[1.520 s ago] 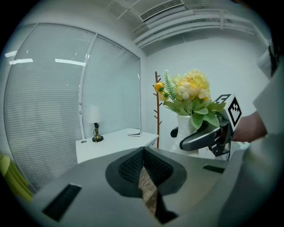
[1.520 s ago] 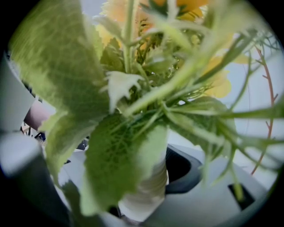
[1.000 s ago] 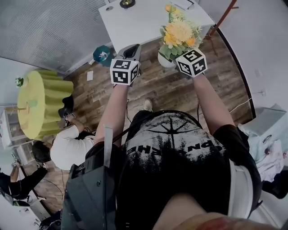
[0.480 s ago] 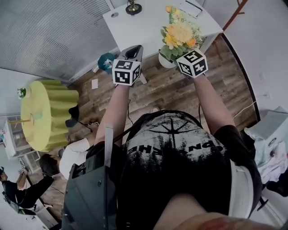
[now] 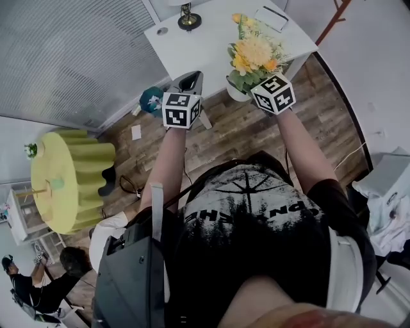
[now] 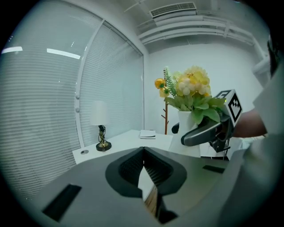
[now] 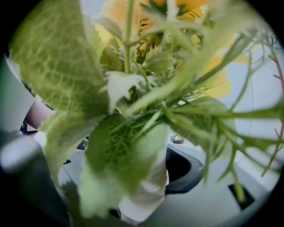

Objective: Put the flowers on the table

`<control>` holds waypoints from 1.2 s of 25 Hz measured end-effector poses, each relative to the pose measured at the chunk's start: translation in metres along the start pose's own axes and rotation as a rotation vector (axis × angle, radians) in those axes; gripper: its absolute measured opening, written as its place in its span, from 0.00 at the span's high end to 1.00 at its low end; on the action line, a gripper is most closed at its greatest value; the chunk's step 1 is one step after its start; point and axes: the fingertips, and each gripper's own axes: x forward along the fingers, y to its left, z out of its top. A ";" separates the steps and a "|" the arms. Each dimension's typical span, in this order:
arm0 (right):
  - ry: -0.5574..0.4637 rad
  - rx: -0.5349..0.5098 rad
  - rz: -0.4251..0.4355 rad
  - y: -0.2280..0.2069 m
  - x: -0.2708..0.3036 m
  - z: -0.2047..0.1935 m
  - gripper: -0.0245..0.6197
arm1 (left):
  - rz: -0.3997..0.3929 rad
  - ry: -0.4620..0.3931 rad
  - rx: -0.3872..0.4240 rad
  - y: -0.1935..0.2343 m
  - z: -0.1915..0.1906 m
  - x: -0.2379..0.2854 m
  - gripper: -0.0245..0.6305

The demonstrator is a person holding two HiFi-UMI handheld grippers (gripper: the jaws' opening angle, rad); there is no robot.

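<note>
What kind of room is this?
Probably an office or meeting room: it has a white table with a small lamp, long window blinds and a wooden floor.

The desk sits nearer in the head view, its lamp now fully showing, and the flowers overlap more of it.

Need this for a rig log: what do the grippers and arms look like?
Left gripper and right gripper: grey shells, dark ribbed pads. Left cube and right cube: white, black square markers. Arms bare; black printed T-shirt, short sleeves.
</note>
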 end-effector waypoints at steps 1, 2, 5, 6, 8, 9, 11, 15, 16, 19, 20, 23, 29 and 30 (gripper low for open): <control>0.008 -0.002 0.000 -0.001 0.002 -0.002 0.52 | -0.001 0.002 -0.003 0.002 -0.003 0.002 0.94; 0.016 -0.002 0.000 -0.002 0.004 -0.004 0.52 | -0.002 0.002 -0.009 0.004 -0.004 0.004 0.94; 0.029 0.001 0.001 -0.005 0.010 -0.007 0.52 | -0.004 0.004 -0.030 0.011 -0.009 0.008 0.94; 0.032 0.000 0.002 -0.007 0.012 -0.008 0.52 | -0.005 0.006 -0.035 0.013 -0.010 0.010 0.94; 0.038 -0.004 0.003 -0.011 0.016 -0.009 0.52 | -0.006 0.011 -0.043 0.017 -0.012 0.015 0.94; 0.041 -0.006 0.005 -0.014 0.019 -0.010 0.52 | -0.006 0.012 -0.044 0.020 -0.012 0.018 0.94; 0.045 -0.006 0.014 -0.018 0.025 -0.011 0.52 | -0.003 0.019 -0.040 0.025 -0.014 0.023 0.94; 0.045 -0.010 0.029 -0.037 0.038 -0.012 0.52 | 0.004 0.034 -0.035 0.034 -0.017 0.037 0.94; 0.042 -0.011 0.034 -0.043 0.043 -0.011 0.52 | 0.010 0.035 -0.039 0.039 -0.016 0.041 0.95; 0.035 -0.014 0.058 -0.061 0.060 -0.006 0.52 | 0.036 0.039 -0.059 0.052 -0.012 0.056 0.94; 0.034 -0.014 0.068 -0.067 0.065 -0.005 0.52 | 0.045 0.042 -0.064 0.056 -0.011 0.061 0.95; 0.031 -0.018 0.101 -0.085 0.081 0.005 0.52 | 0.067 0.051 -0.070 0.066 -0.003 0.076 0.94; 0.040 -0.024 0.180 -0.130 0.113 0.020 0.52 | 0.105 0.076 -0.080 0.083 0.011 0.114 0.94; 0.041 -0.025 0.192 -0.135 0.117 0.020 0.52 | 0.113 0.081 -0.086 0.086 0.011 0.119 0.94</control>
